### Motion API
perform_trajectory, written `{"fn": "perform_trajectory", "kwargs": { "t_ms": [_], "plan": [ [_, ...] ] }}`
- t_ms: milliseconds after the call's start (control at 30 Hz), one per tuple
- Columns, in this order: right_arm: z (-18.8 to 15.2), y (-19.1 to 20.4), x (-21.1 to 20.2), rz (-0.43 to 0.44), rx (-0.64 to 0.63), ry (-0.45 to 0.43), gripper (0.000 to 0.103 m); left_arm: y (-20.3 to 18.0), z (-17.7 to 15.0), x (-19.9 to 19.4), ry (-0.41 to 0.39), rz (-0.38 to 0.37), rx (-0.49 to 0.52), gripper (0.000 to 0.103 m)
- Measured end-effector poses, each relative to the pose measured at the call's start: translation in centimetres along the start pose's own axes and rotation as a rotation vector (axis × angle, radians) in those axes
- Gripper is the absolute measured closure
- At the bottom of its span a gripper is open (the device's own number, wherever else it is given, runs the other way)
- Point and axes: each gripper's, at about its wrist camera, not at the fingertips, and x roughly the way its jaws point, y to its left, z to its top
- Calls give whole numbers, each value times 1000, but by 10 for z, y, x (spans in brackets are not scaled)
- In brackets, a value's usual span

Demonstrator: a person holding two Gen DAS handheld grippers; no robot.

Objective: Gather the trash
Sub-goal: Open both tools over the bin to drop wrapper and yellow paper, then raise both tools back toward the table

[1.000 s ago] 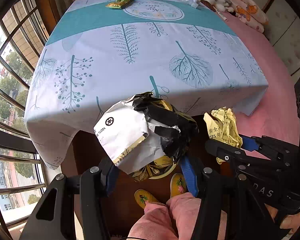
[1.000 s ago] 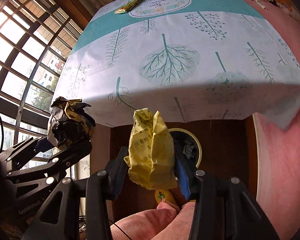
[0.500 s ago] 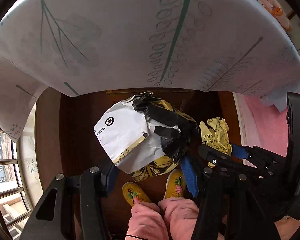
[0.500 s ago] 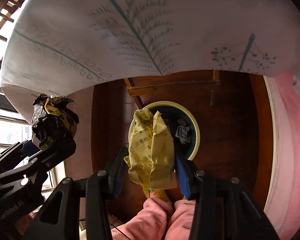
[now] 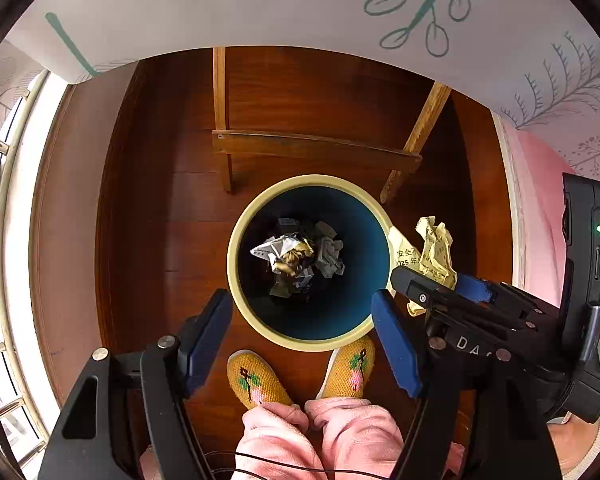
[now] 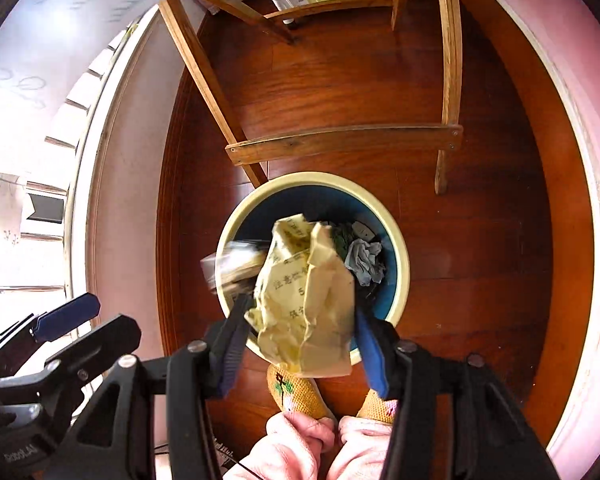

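Flanking one bin [image 5: 236,216], two grippers: left gripper [image 5: 300,320] empty, right gripper [image 6: 300,320] clamping one wrapper [image 6: 306,300].

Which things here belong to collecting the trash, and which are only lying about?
For the job:
- crumpled yellow paper wrapper, in the right hand-held gripper
- round blue bin with cream rim
- open left hand-held gripper

Only around:
- wooden table frame
- leaf-print tablecloth
- yellow embroidered slippers

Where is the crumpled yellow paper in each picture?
Left wrist view: crumpled yellow paper at right, held by the right gripper beside the bin rim.
Right wrist view: centre, between the fingers, above the bin.
Shared landmark: round cream-rimmed blue bin.
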Motion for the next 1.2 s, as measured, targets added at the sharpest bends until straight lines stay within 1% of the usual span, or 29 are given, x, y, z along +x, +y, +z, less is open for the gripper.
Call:
{"fn": "perform_trajectory", "kwargs": {
  "t_ms": [67,133,333,500,700,933,1200],
  "plan": [
    [3,4,1,-10,-8,3,39,3,2,0,3,13,-11,31],
    [3,8,-1,-20,-25,-7,34,4,5,-2,8,14,-24,31],
    [6,12,-11,-16,-32,-37,33,10,9,-17,-13,30,-31,31],
    [7,17,-37,-11,-20,-70,33,8,8,-35,-25,43,-34,31],
    [5,22,-73,13,17,-81,33,6,8,-73,-43,59,-26,31],
    [-4,40,-126,3,18,-96,32,4,8,-127,-58,56,-6,31],
    [-14,59,-188,21,35,-128,32,0,4,-198,-124,58,37,31]
  ]
}}
